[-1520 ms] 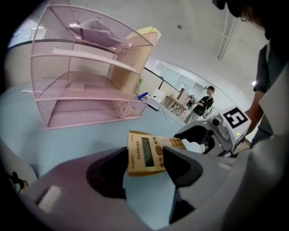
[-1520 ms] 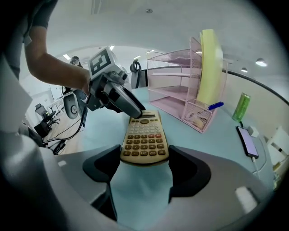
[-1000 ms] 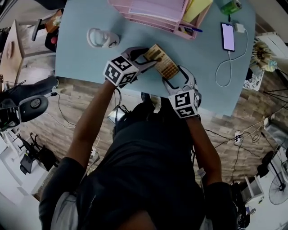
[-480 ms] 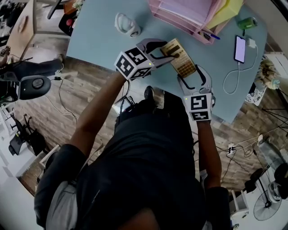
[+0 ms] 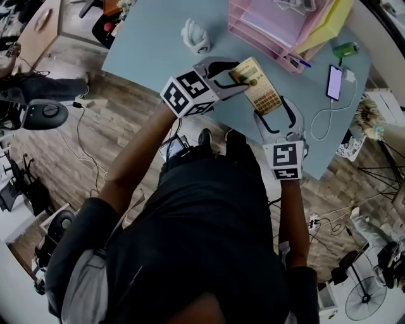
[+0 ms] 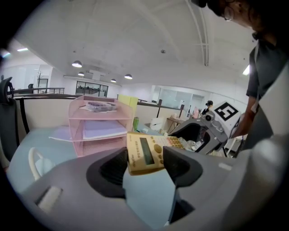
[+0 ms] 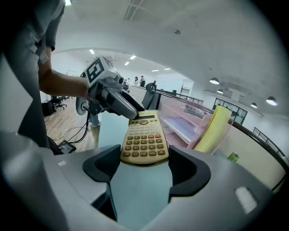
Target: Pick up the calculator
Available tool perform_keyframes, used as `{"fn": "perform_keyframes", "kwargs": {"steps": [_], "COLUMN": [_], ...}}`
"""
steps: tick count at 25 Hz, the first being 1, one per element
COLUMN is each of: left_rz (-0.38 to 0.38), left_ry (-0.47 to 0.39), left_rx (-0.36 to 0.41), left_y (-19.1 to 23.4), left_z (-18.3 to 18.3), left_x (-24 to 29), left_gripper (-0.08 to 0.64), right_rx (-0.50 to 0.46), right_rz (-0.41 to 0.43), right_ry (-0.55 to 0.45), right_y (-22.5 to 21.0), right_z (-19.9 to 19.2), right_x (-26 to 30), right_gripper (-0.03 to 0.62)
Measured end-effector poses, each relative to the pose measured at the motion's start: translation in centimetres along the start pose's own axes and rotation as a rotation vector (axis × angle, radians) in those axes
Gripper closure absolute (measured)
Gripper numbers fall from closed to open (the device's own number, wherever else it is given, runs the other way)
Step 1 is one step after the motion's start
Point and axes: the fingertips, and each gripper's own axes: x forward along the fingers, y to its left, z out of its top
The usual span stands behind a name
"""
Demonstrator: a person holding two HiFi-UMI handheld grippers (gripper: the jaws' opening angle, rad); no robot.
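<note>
The beige calculator (image 5: pixel 256 88) hangs tilted just above the blue table (image 5: pixel 152 44) near its front edge. My left gripper (image 5: pixel 231 74) comes in from the left and is shut on the calculator's display end (image 6: pixel 146 153). My right gripper (image 5: pixel 275 107) reaches up from below and stands open, its two fingers on either side of the keypad end (image 7: pixel 144 137). The calculator's near edge lies between the right pads; I cannot tell whether they touch it. The left gripper (image 7: pixel 115 101) shows beyond the calculator in the right gripper view.
A pink file tray (image 5: pixel 272 19) with a yellow folder (image 5: pixel 323 25) stands at the back of the table. A phone (image 5: pixel 334 82) on a white cable lies at the right, a small white object (image 5: pixel 196 35) at the back left. Cables cross the wooden floor below the table edge.
The head view has swung, so the table now sits higher and further right. The left gripper still holds the calculator, and the right gripper stays at its keypad end.
</note>
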Motion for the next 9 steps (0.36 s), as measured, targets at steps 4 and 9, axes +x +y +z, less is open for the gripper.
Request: {"fn": "perform_keyframes", "kwargs": {"steps": [4, 9], "left_rz": [0.006, 0.007], "left_ry": [-0.030, -0.048], "left_rx": [0.026, 0.036], "left_y": [-0.9, -2.4], "left_z": [1.3, 1.7], "left_x": [-1.4, -3.9], "left_gripper": [0.293, 0.293], "right_rx": [-0.032, -0.058], "right_rz": [-0.014, -0.020], "right_ry": [-0.012, -0.019], "right_y": [0.4, 2.1], "right_z": [1.5, 3.0], "right_x": [-1.4, -3.0], "right_gripper": [0.255, 0.255]}}
